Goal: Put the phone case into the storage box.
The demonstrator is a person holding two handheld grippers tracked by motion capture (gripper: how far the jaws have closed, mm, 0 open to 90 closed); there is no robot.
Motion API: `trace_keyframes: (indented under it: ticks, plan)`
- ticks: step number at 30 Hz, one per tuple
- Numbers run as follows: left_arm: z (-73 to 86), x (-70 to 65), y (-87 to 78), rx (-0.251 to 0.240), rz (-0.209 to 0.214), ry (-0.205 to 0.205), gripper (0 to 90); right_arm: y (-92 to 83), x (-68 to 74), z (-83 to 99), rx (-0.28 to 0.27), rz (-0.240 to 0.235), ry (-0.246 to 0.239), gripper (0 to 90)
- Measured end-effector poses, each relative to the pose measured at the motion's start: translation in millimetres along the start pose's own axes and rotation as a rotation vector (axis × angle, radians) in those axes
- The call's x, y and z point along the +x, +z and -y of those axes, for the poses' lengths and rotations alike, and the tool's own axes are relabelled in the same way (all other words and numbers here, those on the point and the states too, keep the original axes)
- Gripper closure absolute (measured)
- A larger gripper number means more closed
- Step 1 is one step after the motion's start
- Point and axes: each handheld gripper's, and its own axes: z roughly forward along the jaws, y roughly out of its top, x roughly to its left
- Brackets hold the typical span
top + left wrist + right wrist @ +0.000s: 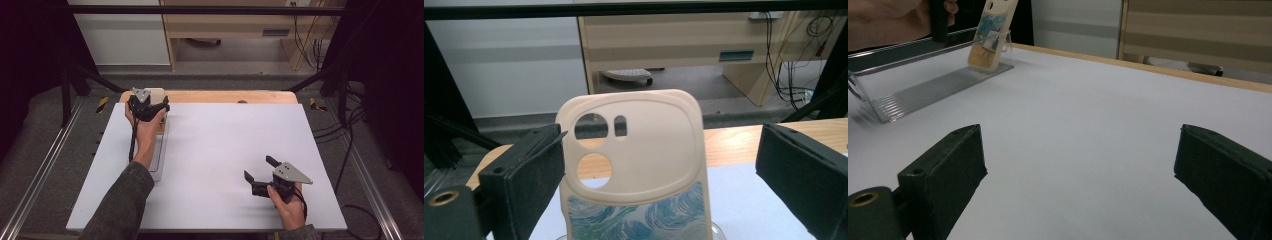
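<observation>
In the lower right of the high view the right gripper (260, 176) rests low over the white table (225, 150), its jaws spread wide with nothing between them; in its own view there is only bare tabletop between the two black pads. It is well apart from the work. The left gripper (161, 107), in the upper left of the high view, is the nearer one by far: its jaws are also spread, and the phone case (636, 165) stands upright between them, long axis vertical, camera cut-outs at the top. I judge the case is closer to the left pad (531, 175), maybe touching its corner, while the right pad is clearly apart, so the coming move is a closing across the width of the case. In the right gripper view the case leans in a clear slotted stand (933, 87) at the upper left. The bottom of the case is cut off in the left gripper view, and how it sits in the stand is hard to make out.
</observation>
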Motion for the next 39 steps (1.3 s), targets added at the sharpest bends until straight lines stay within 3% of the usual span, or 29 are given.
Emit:
trace_keyframes:
  ticks: [9,20,39]
  plan:
    - [-3.7,-1.8,-10.9,-0.012,0.063,0.002,5.4,0.5,1.3,-0.2,0.003,0.002,-0.007,5.9]
    - [-1.0,-7.1,-22.3,-0.003,0.143,0.121,5.6,1.3,2.5,-0.2,0.006,0.007,-0.013,5.8]
    - [4.9,-11.4,-34.4,0.004,0.165,0.187,5.8,1.3,4.0,-1.1,0.006,0.009,-0.023,5.8]
